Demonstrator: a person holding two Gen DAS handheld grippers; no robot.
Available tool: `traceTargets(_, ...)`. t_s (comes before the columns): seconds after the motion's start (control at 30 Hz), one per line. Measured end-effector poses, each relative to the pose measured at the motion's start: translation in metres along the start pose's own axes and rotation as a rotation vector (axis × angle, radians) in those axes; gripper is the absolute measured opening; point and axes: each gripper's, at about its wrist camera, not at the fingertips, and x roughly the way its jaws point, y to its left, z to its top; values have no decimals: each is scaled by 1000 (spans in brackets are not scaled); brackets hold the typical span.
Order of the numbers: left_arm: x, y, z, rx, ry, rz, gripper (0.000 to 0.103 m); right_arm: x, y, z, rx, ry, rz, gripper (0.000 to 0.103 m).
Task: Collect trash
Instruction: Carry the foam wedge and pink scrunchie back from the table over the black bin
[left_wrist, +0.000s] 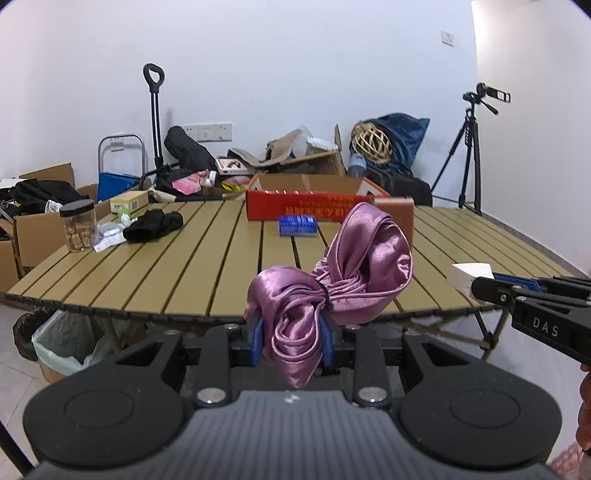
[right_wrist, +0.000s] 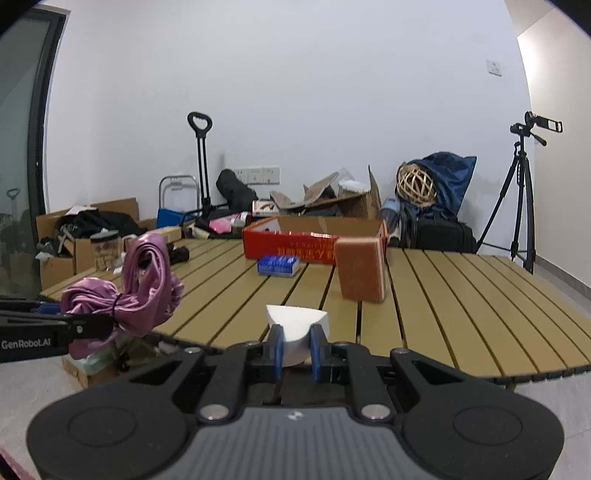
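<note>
The purple satin cloth (left_wrist: 328, 280), tied at its middle with a dark band, is pinched in my left gripper (left_wrist: 294, 338), whose 2 blue pads press on the lower bunch of fabric so the jaws stand only a little apart. Its long axis runs on a slant, from the bunch low between the pads up and to the right, where a folded loop points toward the far side of the table. From the right wrist view the same cloth (right_wrist: 140, 291) hangs off the left gripper (right_wrist: 94, 326) beyond the near edge of the slatted table (right_wrist: 461, 295), above the floor.

My right gripper (right_wrist: 296, 349) is closed on a small white box (right_wrist: 295, 328), its 2 pads tight against the box's sides. The box's pale top face points away from me, toward the table.

On the table stand a red cardboard box (right_wrist: 291, 247), a blue packet (right_wrist: 277, 266) just in front of it, and a brown block (right_wrist: 360, 269) upright, all well apart from both grippers.
</note>
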Motion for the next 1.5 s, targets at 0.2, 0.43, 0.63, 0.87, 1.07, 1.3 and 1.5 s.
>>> traceTargets(0.2, -12, -10, -17, 35, 31, -11, 30, -12, 1, -19, 1, 56, 19, 14)
traceTargets(0.43, -17, -23, -35, 71, 72, -22, 30, -18, 2, -42, 3, 121, 40, 14)
traceTargets(0.63, -16, -30, -49, 95, 114, -29, 30, -22, 1, -54, 6, 159, 50, 14)
traceTargets(0.87, -7, -28, -63, 93, 169, -25, 30, -17, 0, -70, 12, 221, 55, 14)
traceTargets(1.07, 0, -22, -76, 84, 229, -16, 30, -10, 2, -87, 29, 307, 68, 14)
traceTargets(1.3, 19, -16, -96, 61, 344, -4, 30, 5, 11, -110, 37, 406, 95, 14)
traceTargets(1.5, 30, -10, -113, 32, 447, 2, 30, 11, 19, -125, 30, 474, 114, 14)
